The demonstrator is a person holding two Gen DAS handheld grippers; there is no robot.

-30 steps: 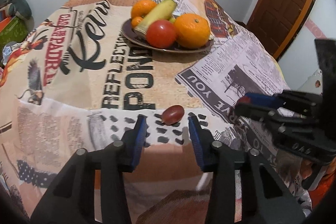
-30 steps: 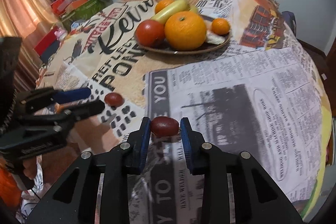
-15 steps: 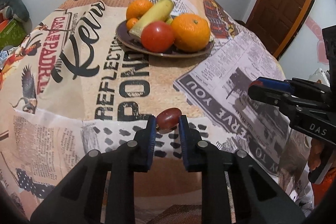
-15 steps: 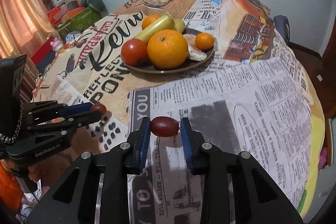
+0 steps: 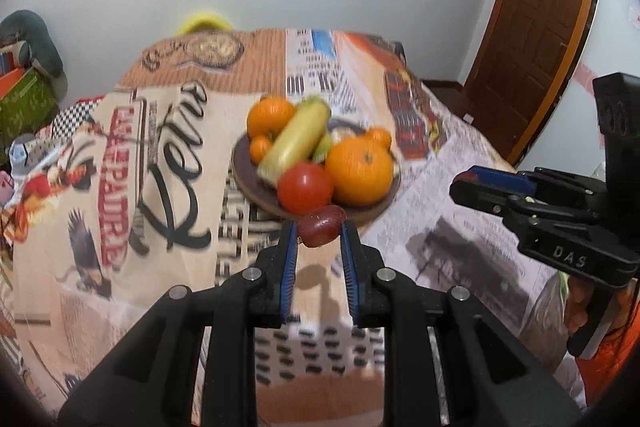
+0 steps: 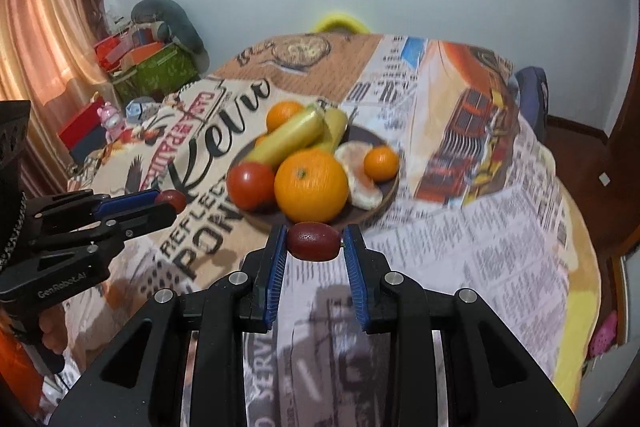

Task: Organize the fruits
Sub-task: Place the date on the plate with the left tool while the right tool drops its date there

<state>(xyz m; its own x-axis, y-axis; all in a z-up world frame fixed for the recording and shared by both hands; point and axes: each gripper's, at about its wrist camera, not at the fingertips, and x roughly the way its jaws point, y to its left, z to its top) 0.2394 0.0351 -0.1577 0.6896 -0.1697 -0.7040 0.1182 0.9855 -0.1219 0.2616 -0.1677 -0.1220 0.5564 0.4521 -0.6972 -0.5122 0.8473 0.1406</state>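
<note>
Dark red, glossy skin marked both small oval fruits you were carrying. Your left tongs (image 5: 319, 233) pinched one red fruit (image 5: 322, 225) by its two ends at the centre of the left wrist frame, with the shadow on the surface (image 5: 168, 283) below suggesting it was off the cloth. Your right tongs (image 6: 315, 239) pinched the other red fruit (image 6: 314, 241) the same way, lengthwise between the blue pads (image 6: 276, 267), at the centre of the right wrist frame. In both views the held fruit sat just below the near rim of the dark plate (image 6: 390, 187), which was already crowded with a large orange (image 6: 311, 185), a tomato (image 6: 250, 185), smaller oranges and long yellow-green fruits.

Judgement on handling: each fruit looked light, smooth and probably soft-skinned, so likely to slip or bruise under hard pressure. The end-to-end hold gave little contact area; a grip across the wider middle would probably have been steadier. Free space on the plate looked scarce, mostly along the near rim, so round fruit set there could have rolled off. A low, gentle release seemed advisable.
</note>
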